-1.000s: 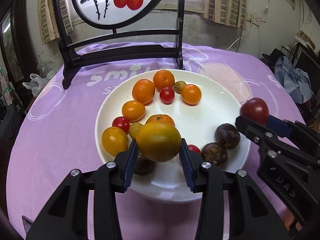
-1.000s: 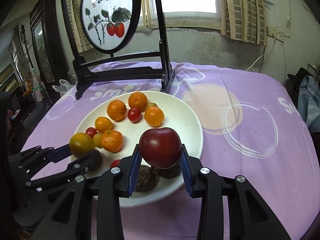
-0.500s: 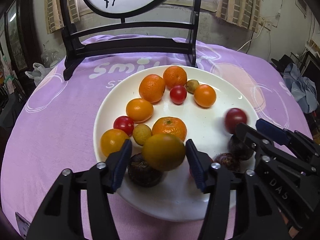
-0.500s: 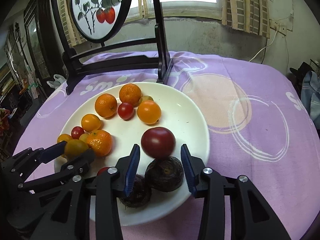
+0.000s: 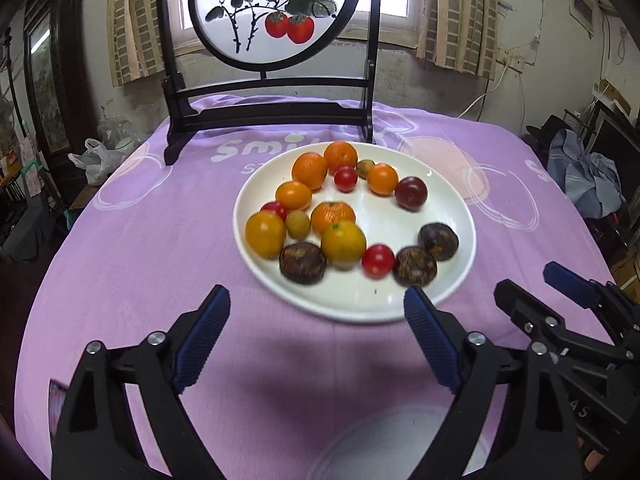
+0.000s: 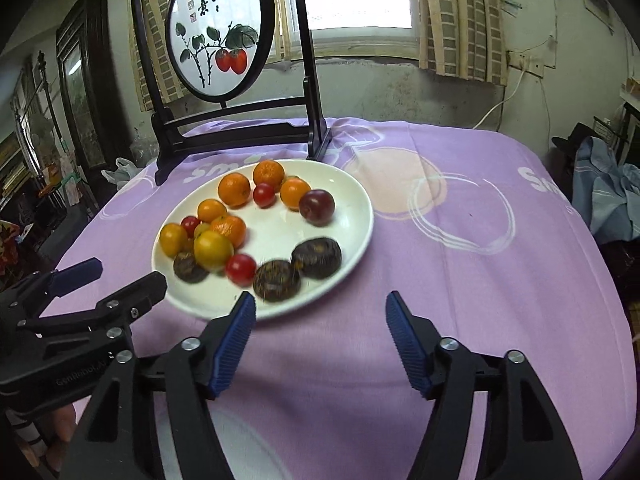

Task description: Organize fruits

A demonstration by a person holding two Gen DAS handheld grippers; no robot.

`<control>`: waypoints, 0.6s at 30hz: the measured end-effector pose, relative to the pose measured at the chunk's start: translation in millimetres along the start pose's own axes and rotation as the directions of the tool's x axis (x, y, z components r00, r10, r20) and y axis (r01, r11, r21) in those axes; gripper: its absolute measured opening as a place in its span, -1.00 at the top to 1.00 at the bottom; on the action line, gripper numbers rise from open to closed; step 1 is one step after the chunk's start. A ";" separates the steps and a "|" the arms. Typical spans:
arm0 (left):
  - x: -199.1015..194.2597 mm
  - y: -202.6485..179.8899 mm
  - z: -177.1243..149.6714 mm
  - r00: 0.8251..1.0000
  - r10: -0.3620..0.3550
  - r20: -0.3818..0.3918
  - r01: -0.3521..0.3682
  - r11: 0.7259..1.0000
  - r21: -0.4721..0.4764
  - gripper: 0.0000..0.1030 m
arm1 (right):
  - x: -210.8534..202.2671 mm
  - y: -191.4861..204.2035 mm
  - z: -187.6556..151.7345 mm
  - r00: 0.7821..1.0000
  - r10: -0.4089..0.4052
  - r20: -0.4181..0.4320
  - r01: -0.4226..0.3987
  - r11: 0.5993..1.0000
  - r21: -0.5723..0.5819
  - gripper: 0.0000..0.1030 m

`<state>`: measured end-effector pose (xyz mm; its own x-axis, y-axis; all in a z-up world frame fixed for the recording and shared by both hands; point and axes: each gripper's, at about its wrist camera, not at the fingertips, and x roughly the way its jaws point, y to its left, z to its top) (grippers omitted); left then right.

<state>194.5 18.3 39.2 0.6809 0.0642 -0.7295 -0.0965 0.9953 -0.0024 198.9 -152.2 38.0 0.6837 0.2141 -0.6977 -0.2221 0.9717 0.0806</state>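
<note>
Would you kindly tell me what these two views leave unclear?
- Pale round object at the bottom edge, both views: cut off and behind gripper arms; a second plate, perhaps.
- Small green fruit on the plate: nearly hidden behind oranges in the right view.
- Near fruit: motion-blurred.

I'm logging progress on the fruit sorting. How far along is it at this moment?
Done, by the look of it: all visible fruit sits on the white plate, including the yellow-orange fruit and the dark red plum. In hand: nothing; the left gripper and right gripper are open and empty, short of the plate. Left: possibly grouping by kind; the fruits are only partly grouped. A second white dish shows at the near edge.
</note>
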 end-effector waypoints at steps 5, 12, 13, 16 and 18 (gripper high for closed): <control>-23.0 -3.8 -41.1 1.000 0.005 -0.003 -0.005 0.999 0.037 -0.76 | -25.4 2.2 -35.9 0.999 -0.041 -0.001 0.041 0.999 -0.021 -0.52; -45.2 -2.5 -80.3 1.000 -0.007 -0.006 0.007 0.999 0.038 -0.82 | -44.8 4.0 -75.4 0.998 -0.047 -0.033 0.047 0.999 -0.020 -0.52; -48.2 -1.5 -84.4 1.000 -0.009 -0.005 0.009 0.999 0.033 -0.82 | -48.5 4.4 -78.8 0.999 -0.044 -0.030 0.043 0.999 -0.019 -0.52; -56.6 0.2 -91.7 1.000 -0.011 0.005 0.011 1.000 0.023 -0.82 | -56.2 5.1 -86.1 0.999 -0.042 -0.022 0.042 0.999 -0.023 -0.52; -60.2 1.1 -94.6 1.000 -0.018 0.006 0.018 1.000 0.023 -0.82 | -60.0 5.2 -90.6 0.999 -0.038 -0.020 0.038 0.999 -0.021 -0.52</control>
<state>84.7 8.7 18.4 0.6869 0.0466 -0.7253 -0.0678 0.9977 -0.0001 93.8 -169.0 15.8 0.6776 0.1749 -0.7143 -0.2110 0.9767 0.0390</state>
